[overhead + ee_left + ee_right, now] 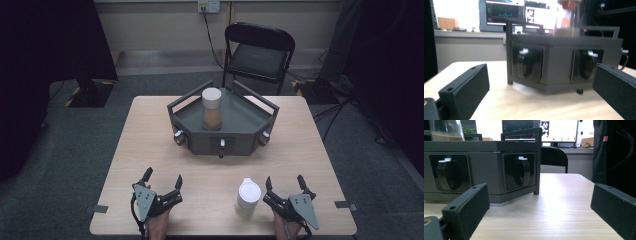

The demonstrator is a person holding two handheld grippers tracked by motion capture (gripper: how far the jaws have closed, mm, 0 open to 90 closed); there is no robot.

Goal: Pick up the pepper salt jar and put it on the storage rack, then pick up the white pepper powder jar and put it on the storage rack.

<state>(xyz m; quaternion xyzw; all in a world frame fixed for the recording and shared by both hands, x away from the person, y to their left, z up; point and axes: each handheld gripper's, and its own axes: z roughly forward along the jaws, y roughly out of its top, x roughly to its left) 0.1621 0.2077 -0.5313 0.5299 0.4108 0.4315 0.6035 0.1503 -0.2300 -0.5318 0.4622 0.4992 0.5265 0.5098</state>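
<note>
On table (150,135): 1 grey tray (240,120) w/ 1 jar (211,108), 1 white cup (248,196), 2 tongs, left (162,179) & right (284,182), both apart.

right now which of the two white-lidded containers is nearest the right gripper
The short white cup on the bare table, just left of the open right gripper. The other, a tall jar with brown contents, stands far off on the grey tray.

Left claw (162,178) and right claw (284,182) gape wide.

Cup (248,196) before tray (235,122) with jar (211,108).
</note>
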